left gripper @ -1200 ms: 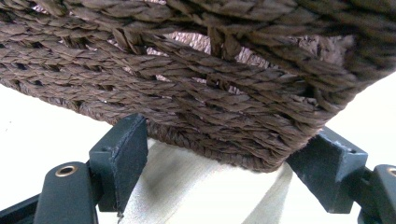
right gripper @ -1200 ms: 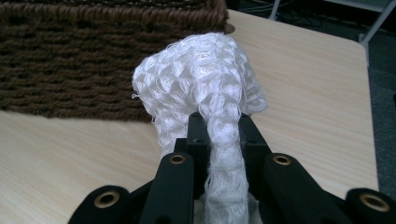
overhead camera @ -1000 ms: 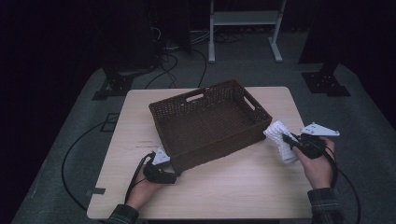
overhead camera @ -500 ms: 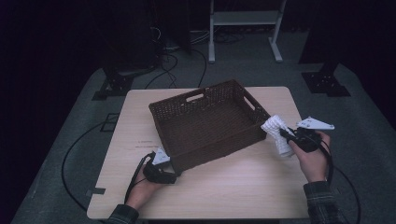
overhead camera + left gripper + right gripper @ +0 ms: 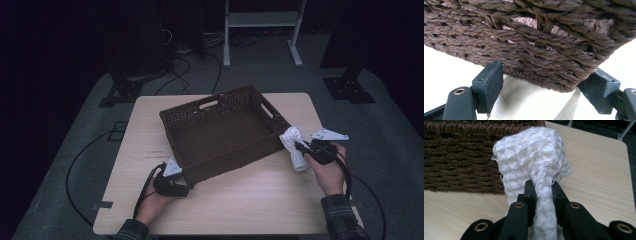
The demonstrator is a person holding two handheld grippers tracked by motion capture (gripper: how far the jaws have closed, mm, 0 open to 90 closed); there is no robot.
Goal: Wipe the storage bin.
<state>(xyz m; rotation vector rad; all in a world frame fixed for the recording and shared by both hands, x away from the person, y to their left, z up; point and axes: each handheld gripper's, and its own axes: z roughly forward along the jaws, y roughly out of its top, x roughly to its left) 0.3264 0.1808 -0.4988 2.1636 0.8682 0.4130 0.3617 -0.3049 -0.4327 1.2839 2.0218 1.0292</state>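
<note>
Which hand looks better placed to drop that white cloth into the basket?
The right. Its gripper is already shut on the white cloth, right beside the basket wall. The left gripper sits at the basket's near corner, jaws on either side of it, so it looks better suited to steadying.

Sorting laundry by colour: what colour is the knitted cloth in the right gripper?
White cloth, clearest in the right gripper view.

White knit cloth [image 5: 294,146] beside basket [image 5: 220,131]
</note>
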